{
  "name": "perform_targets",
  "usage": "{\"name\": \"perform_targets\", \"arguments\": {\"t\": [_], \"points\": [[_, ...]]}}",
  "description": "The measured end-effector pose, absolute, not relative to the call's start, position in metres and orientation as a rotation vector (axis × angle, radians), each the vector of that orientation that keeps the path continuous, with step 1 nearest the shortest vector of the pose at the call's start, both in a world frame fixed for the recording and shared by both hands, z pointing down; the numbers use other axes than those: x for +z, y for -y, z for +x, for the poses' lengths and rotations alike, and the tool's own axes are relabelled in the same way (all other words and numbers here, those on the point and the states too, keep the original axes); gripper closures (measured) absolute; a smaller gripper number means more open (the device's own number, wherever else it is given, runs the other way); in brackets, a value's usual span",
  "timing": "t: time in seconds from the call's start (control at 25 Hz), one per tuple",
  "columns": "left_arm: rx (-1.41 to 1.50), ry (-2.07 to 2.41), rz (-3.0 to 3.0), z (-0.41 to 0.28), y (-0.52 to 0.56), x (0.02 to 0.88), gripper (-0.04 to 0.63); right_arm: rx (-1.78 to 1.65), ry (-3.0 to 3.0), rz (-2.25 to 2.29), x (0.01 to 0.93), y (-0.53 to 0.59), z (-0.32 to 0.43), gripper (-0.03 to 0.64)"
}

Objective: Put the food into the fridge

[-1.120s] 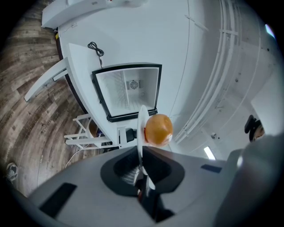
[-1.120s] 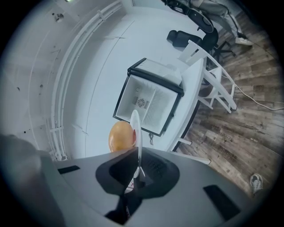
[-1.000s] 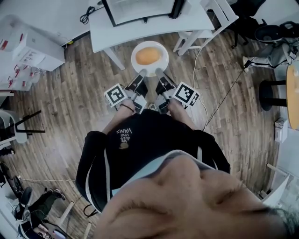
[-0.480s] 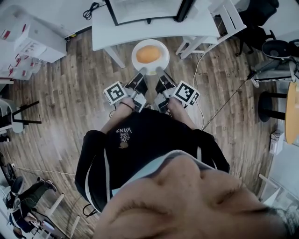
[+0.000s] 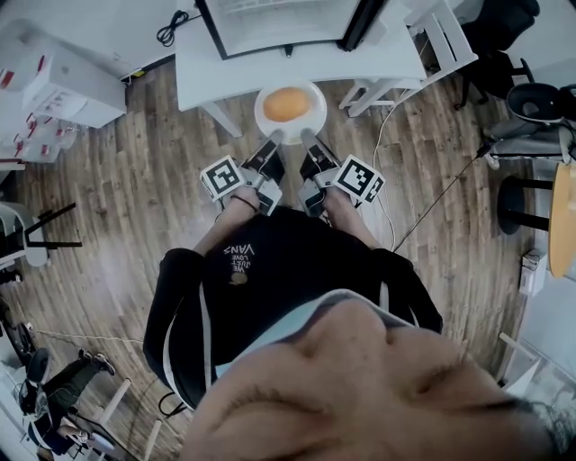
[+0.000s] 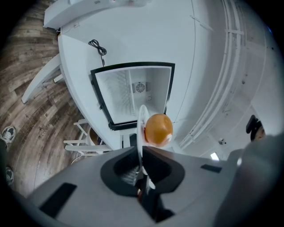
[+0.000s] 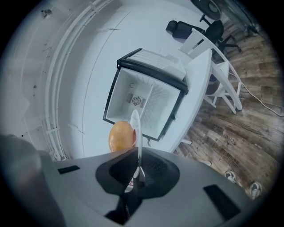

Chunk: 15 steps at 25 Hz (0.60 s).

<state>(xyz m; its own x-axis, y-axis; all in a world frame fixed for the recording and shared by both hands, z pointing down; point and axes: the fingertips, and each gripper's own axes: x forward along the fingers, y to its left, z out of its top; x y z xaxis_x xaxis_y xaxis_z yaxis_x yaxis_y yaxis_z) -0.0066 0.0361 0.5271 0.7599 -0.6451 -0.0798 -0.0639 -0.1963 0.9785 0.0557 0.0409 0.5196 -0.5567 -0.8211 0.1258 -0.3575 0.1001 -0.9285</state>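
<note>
A white plate [image 5: 262, 107] carries a round orange food item [image 5: 286, 103] and hangs in front of the white table [image 5: 216, 56]. My left gripper [image 5: 274, 138] is shut on the plate's near rim at the left, and my right gripper [image 5: 306, 137] is shut on the same rim at the right. The open fridge [image 5: 279, 20] stands on the table just beyond the plate. In the left gripper view the plate [image 6: 142, 126] shows edge-on with the food [image 6: 158, 128] in front of the fridge's empty white inside [image 6: 133, 93]. The right gripper view shows the plate [image 7: 136, 128], food [image 7: 121, 136] and fridge [image 7: 146, 99] likewise.
A white chair [image 5: 423, 36] stands right of the table, with black office chairs [image 5: 531, 99] further right. White boxes [image 5: 54, 85] sit at the left. A cable [image 5: 432, 189] runs over the wooden floor. A cord [image 5: 166, 29] lies on the table's left end.
The plate with the food has moved forward, closer to the table edge and the fridge. Both grippers keep their hold on its rim.
</note>
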Motion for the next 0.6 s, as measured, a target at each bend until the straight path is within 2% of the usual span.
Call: {"name": "perform_targets", "arguments": {"t": [0.6], "points": [[-0.557, 0.521, 1.722, -0.022, 0.059, 0.520, 0.569, -1.421, -1.932, -1.177, 0.513, 0.052, 0.039, 0.594]]}}
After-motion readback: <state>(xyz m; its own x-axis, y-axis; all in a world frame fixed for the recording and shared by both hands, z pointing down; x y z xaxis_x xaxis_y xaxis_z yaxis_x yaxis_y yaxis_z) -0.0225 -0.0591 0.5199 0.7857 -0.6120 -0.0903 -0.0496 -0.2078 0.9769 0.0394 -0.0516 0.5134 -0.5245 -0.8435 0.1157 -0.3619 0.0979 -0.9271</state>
